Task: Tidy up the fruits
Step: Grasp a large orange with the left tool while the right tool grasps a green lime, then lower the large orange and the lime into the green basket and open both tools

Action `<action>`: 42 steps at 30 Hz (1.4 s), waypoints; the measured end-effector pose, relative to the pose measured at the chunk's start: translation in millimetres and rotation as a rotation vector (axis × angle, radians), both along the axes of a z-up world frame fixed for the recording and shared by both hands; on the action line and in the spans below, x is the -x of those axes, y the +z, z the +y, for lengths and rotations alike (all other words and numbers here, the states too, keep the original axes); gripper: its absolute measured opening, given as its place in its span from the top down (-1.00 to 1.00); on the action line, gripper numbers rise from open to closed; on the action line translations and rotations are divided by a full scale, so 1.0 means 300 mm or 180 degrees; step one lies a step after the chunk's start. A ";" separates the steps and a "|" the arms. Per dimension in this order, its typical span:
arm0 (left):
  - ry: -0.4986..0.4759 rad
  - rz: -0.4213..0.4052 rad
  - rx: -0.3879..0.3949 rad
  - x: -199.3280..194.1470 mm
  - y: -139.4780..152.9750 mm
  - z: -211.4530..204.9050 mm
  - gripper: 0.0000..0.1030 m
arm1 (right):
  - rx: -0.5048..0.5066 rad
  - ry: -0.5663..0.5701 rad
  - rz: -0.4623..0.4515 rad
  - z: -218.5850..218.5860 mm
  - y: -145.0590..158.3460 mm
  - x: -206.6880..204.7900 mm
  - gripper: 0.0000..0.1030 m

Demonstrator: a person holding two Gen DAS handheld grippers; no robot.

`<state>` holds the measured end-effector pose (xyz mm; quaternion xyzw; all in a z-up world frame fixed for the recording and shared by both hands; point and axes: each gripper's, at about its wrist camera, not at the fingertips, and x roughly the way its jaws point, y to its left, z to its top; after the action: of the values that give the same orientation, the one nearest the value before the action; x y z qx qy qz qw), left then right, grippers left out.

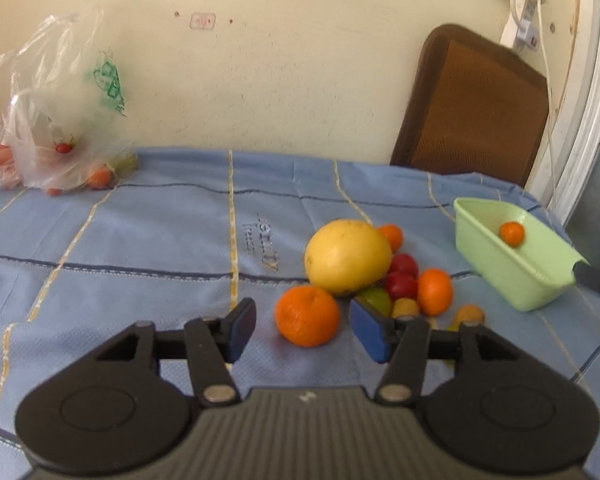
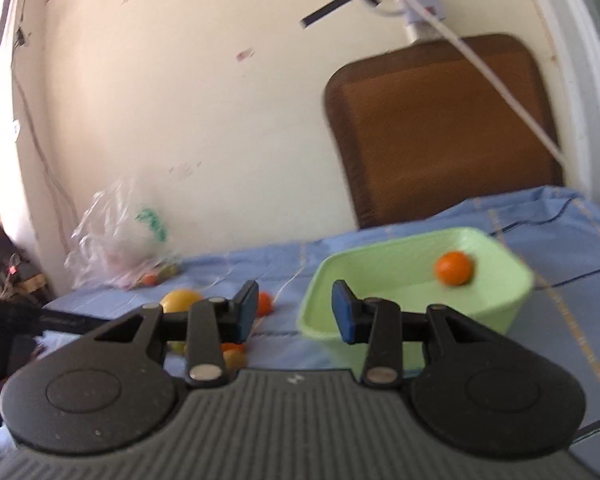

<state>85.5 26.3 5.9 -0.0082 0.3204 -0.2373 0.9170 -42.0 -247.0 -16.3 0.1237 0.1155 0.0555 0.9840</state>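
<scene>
A pile of fruit lies on the blue cloth: a big yellow grapefruit [image 1: 347,255], an orange [image 1: 307,315], small tangerines [image 1: 434,291], red fruits [image 1: 401,280] and a green one [image 1: 376,299]. My left gripper [image 1: 303,330] is open with the orange between its blue pads, low over the cloth. A light green tub [image 1: 512,276] at the right holds one small tangerine [image 1: 512,233]. My right gripper [image 2: 295,316] is open and empty, above the tub's near left rim [image 2: 320,280]; the tangerine [image 2: 454,267] lies inside, and the grapefruit [image 2: 180,300] shows at the left.
A clear plastic bag [image 1: 52,120] with more fruit sits at the far left by the wall, also in the right wrist view [image 2: 120,236]. A brown chair back [image 1: 476,108] stands behind the table at the right. Cables and a power strip [image 1: 524,20] hang on the wall.
</scene>
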 end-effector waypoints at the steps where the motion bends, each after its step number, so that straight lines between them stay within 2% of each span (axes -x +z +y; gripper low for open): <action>1: -0.0039 0.0007 -0.0014 -0.008 -0.010 -0.009 -0.04 | 0.0002 0.0164 0.0165 0.038 -0.014 -0.021 0.16; 4: -0.0135 -0.0008 -0.0108 -0.017 -0.036 -0.047 -0.05 | 0.0139 0.0459 0.0547 0.130 -0.060 -0.077 0.17; 7: -0.0123 -0.0005 -0.0169 -0.031 -0.057 -0.062 0.00 | 0.0245 0.0490 0.0788 0.174 -0.090 -0.126 0.17; 9: -0.0085 0.0038 -0.0140 -0.043 -0.069 -0.056 0.19 | 0.0191 0.0549 0.0873 0.186 -0.094 -0.142 0.17; 13: -0.0075 0.0030 -0.0061 -0.023 -0.074 -0.032 0.20 | 0.0262 0.0602 0.0960 0.219 -0.097 -0.178 0.17; 18: -0.0184 0.0060 0.0061 0.068 -0.066 -0.016 0.20 | 0.0537 0.0596 0.0948 0.260 -0.099 -0.213 0.19; 19: -0.0199 0.0068 0.0082 0.086 -0.066 -0.016 0.20 | 0.0576 0.0584 0.0941 0.266 -0.099 -0.214 0.23; 20: -0.0207 0.0078 0.0102 0.102 -0.066 -0.016 0.20 | 0.0612 0.0577 0.0939 0.269 -0.099 -0.216 0.43; 21: -0.0213 0.0094 0.0128 0.116 -0.067 -0.015 0.20 | 0.0624 0.0594 0.0939 0.270 -0.099 -0.213 0.44; 25: -0.0256 0.0159 0.0217 0.158 -0.070 -0.025 0.20 | 0.0609 0.0573 0.0914 0.253 -0.100 -0.181 0.45; 33: -0.0423 0.0184 0.0262 0.211 -0.066 -0.083 0.20 | 0.0704 0.0265 0.0872 0.189 -0.103 -0.054 0.44; 42: -0.0403 0.0092 0.0156 0.240 -0.076 -0.128 0.12 | 0.0713 0.0194 0.0876 0.159 -0.115 -0.025 0.40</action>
<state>13.6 -12.0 -16.9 -0.0138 0.3276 -0.3025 0.8950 -34.3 -199.4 -50.7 0.0162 0.2583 0.0547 0.9644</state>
